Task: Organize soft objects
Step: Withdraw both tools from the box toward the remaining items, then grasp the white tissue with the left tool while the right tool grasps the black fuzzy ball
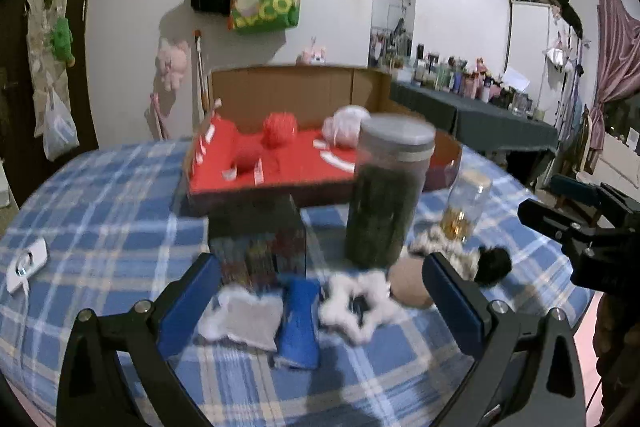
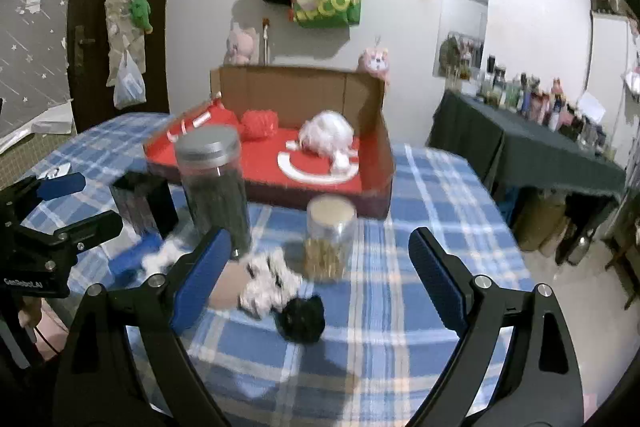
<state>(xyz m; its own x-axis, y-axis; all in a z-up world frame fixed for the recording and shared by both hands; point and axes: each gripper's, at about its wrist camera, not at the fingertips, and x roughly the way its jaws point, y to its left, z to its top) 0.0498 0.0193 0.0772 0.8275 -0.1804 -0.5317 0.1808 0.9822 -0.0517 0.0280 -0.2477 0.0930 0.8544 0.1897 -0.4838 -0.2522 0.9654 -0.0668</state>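
Soft items lie in a row on the blue plaid tablecloth: a grey fluffy pad, a blue cloth piece, a white fluffy scrunchie, a beige round puff and a black pom-pom. My left gripper hangs open just above the blue piece and scrunchie. My right gripper is open over a black-and-white fuzzy item and the black pom-pom. The red-lined cardboard box behind holds red yarn and a white fluffy ball.
A tall jar of dark contents, a short glass jar and a dark box stand between the soft items and the cardboard box. A white tag lies at the left. A cluttered side table stands at the right.
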